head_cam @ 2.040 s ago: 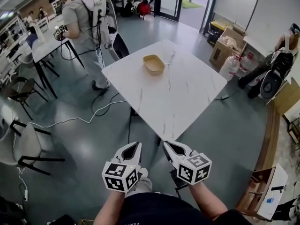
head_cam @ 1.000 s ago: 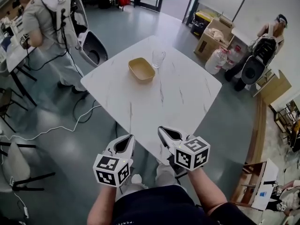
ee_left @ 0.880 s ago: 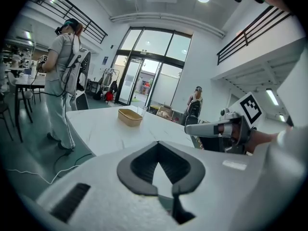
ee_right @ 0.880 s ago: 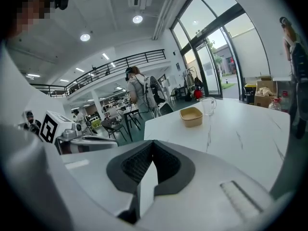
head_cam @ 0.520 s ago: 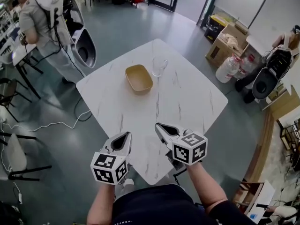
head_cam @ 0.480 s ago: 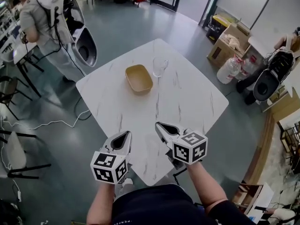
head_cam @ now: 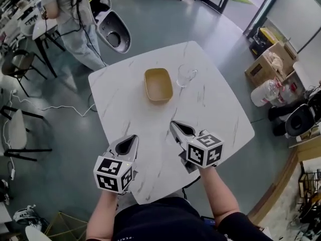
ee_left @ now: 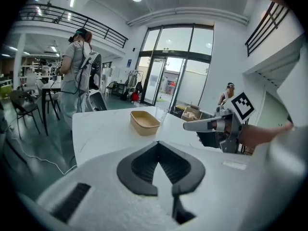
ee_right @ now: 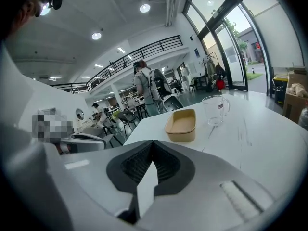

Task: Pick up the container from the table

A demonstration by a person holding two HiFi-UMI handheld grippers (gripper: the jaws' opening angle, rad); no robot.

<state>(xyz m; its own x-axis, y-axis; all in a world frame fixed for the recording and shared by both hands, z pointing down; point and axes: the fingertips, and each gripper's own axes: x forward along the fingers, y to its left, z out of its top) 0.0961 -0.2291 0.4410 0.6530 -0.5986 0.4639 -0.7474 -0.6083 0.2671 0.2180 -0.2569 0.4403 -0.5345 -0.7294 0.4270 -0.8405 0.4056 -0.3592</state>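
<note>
A tan, shallow container [head_cam: 158, 84] sits empty on the far half of the white marble table [head_cam: 220, 119]. It also shows in the left gripper view [ee_left: 144, 122] and the right gripper view [ee_right: 181, 125]. A clear glass mug [head_cam: 185, 76] stands just to its right. My left gripper [head_cam: 132, 136] hovers over the table's near left part, shut and empty. Beside it, my right gripper [head_cam: 173, 124] is shut too, with nothing held. Both point toward the container and stay well short of it.
A person with a backpack [head_cam: 70, 4] stands beyond the table's far left corner, next to a white shell chair [head_cam: 114, 31]. Dark chairs [head_cam: 20, 129] and a floor cable [head_cam: 60, 107] are at left. A cardboard box [head_cam: 266, 59] and a water jug [head_cam: 266, 92] lie at right.
Both grippers have moved forward from before the table's near edge to over its near part, closer to the container. Their jaws stayed shut.
</note>
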